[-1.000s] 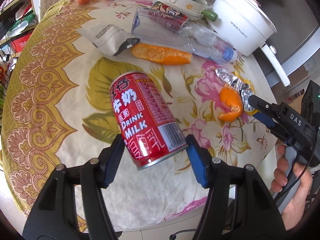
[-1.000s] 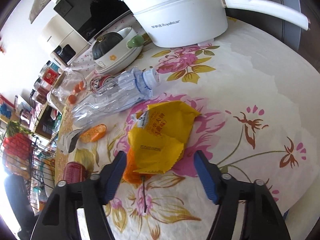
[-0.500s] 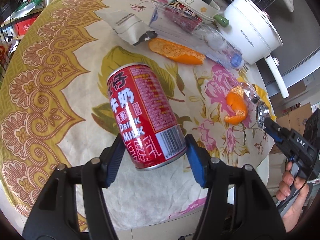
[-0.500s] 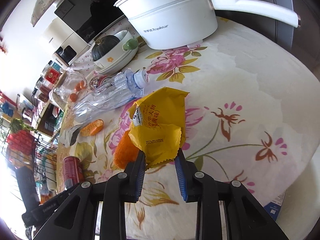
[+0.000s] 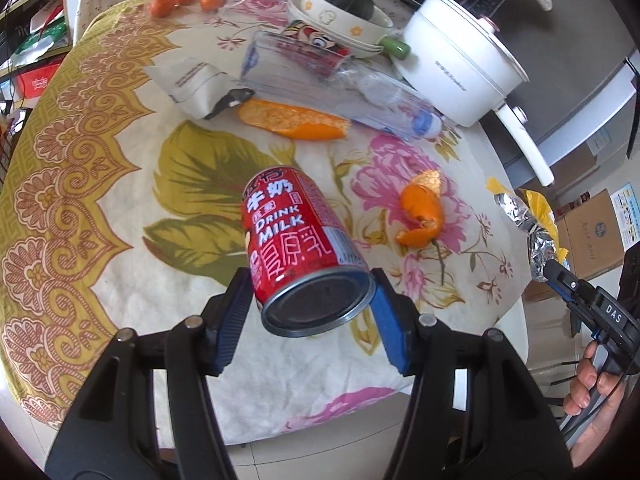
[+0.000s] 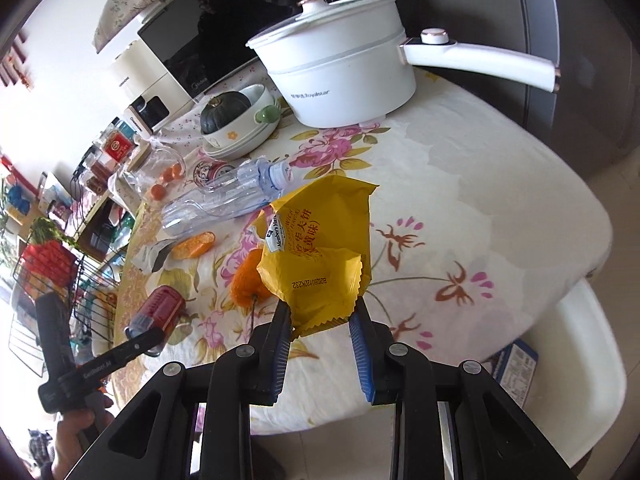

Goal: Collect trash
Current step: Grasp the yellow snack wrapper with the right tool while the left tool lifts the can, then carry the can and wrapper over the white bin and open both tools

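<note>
Tilting a red can (image 5: pixel 301 248), left hand-held gripper (image 5: pixel 312 312) clamps it; right (image 6: pixel 320 322) pinches yellow wrapper (image 6: pixel 320 252).

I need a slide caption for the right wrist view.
Right gripper holds a yellow snack wrapper above the floral tablecloth.

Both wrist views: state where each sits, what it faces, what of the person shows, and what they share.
Left wrist: on the left gripper, facing its red milk can across the floral table; the right hand shows.
Right wrist: on the right gripper, facing its yellow wrapper and the white pot; the left hand shows.
Shared: can, wrapper, pot, plastic bottle, orange peels.
</note>
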`<action>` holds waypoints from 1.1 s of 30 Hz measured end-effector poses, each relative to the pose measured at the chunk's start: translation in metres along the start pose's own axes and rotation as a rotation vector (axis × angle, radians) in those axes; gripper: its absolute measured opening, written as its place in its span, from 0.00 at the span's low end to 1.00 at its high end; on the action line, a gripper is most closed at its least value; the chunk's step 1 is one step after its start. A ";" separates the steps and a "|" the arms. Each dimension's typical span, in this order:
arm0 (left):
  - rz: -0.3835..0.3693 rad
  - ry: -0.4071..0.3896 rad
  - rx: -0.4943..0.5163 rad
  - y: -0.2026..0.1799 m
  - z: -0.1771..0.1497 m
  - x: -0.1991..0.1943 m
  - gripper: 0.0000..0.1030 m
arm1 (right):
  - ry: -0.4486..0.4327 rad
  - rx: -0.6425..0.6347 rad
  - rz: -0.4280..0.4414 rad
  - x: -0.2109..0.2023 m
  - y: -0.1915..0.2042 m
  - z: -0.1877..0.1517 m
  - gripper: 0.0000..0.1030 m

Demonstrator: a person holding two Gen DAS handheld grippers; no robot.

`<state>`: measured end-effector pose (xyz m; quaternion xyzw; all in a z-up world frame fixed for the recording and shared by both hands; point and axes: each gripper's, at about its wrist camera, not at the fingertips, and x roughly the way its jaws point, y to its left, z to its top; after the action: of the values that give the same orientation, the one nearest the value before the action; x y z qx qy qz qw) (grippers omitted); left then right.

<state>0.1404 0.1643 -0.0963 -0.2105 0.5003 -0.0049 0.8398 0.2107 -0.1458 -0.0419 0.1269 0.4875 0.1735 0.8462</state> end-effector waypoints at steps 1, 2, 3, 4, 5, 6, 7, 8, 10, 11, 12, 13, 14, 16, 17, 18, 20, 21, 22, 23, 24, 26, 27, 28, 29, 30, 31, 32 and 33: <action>-0.003 0.001 0.010 -0.004 -0.001 0.001 0.58 | -0.004 -0.002 -0.003 -0.006 -0.003 -0.002 0.28; -0.006 0.002 0.022 -0.010 -0.002 0.002 0.58 | -0.009 -0.004 -0.007 -0.012 -0.007 -0.004 0.28; -0.007 0.001 0.032 -0.014 -0.004 0.002 0.58 | -0.012 -0.005 -0.011 -0.016 -0.010 -0.006 0.28; -0.008 0.001 0.043 -0.018 -0.006 0.002 0.58 | -0.017 -0.003 -0.017 -0.023 -0.014 -0.008 0.28; -0.009 0.000 0.054 -0.023 -0.007 0.003 0.58 | -0.021 0.001 -0.021 -0.028 -0.019 -0.010 0.28; -0.011 -0.002 0.060 -0.026 -0.008 0.003 0.58 | -0.026 0.007 -0.025 -0.033 -0.024 -0.012 0.28; -0.013 -0.004 0.067 -0.030 -0.009 0.003 0.58 | -0.030 0.013 -0.030 -0.038 -0.028 -0.014 0.28; -0.019 -0.007 0.077 -0.034 -0.010 0.003 0.58 | -0.033 0.020 -0.033 -0.043 -0.033 -0.016 0.28; -0.032 -0.016 0.096 -0.042 -0.012 0.002 0.58 | -0.037 0.032 -0.041 -0.051 -0.042 -0.020 0.28; -0.038 -0.019 0.107 -0.046 -0.013 0.001 0.57 | -0.038 0.036 -0.045 -0.055 -0.046 -0.023 0.28; -0.046 -0.025 0.119 -0.051 -0.015 0.000 0.57 | -0.039 0.039 -0.049 -0.059 -0.049 -0.025 0.28; -0.055 -0.029 0.130 -0.055 -0.016 0.000 0.56 | -0.040 0.042 -0.054 -0.064 -0.054 -0.027 0.28; -0.067 -0.031 0.141 -0.060 -0.017 -0.001 0.56 | -0.043 0.045 -0.058 -0.068 -0.058 -0.030 0.28; -0.084 -0.030 0.157 -0.068 -0.020 -0.001 0.56 | -0.047 0.050 -0.063 -0.075 -0.066 -0.033 0.28; -0.093 -0.030 0.170 -0.074 -0.022 -0.001 0.55 | -0.049 0.052 -0.065 -0.079 -0.069 -0.035 0.28; -0.099 -0.031 0.183 -0.079 -0.023 -0.001 0.55 | -0.051 0.054 -0.071 -0.082 -0.074 -0.038 0.28; -0.104 -0.033 0.209 -0.088 -0.027 0.000 0.55 | -0.049 0.059 -0.081 -0.086 -0.081 -0.042 0.28; -0.101 -0.031 0.225 -0.093 -0.028 0.002 0.55 | -0.046 0.063 -0.086 -0.087 -0.086 -0.044 0.28; -0.094 -0.029 0.237 -0.096 -0.030 0.005 0.55 | -0.040 0.070 -0.094 -0.088 -0.090 -0.047 0.28; -0.085 -0.048 0.255 -0.099 -0.030 0.006 0.55 | -0.035 0.076 -0.101 -0.089 -0.095 -0.048 0.28; -0.075 -0.056 0.269 -0.103 -0.031 0.006 0.55 | -0.029 0.086 -0.107 -0.089 -0.100 -0.050 0.28; -0.065 -0.076 0.290 -0.107 -0.032 0.008 0.55 | -0.023 0.098 -0.114 -0.090 -0.107 -0.053 0.28; -0.061 -0.083 0.296 -0.109 -0.032 0.008 0.55 | -0.021 0.104 -0.117 -0.090 -0.110 -0.053 0.28; -0.056 -0.089 0.299 -0.110 -0.032 0.009 0.55 | -0.019 0.107 -0.119 -0.090 -0.112 -0.054 0.28; -0.052 -0.085 0.297 -0.110 -0.031 0.011 0.55 | -0.017 0.108 -0.121 -0.089 -0.113 -0.055 0.28; -0.049 -0.076 0.290 -0.110 -0.031 0.015 0.55 | -0.016 0.107 -0.123 -0.089 -0.114 -0.056 0.28; -0.045 -0.065 0.282 -0.109 -0.031 0.019 0.55 | -0.014 0.107 -0.126 -0.088 -0.114 -0.056 0.28; -0.036 -0.054 0.278 -0.108 -0.031 0.024 0.55 | -0.012 0.107 -0.127 -0.088 -0.115 -0.057 0.28; -0.026 -0.048 0.279 -0.108 -0.032 0.028 0.55 | -0.010 0.106 -0.128 -0.087 -0.115 -0.057 0.28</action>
<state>0.1493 0.0485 -0.0939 -0.0985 0.4717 -0.0803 0.8726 0.1399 -0.2842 -0.0464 0.1410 0.4990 0.0922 0.8500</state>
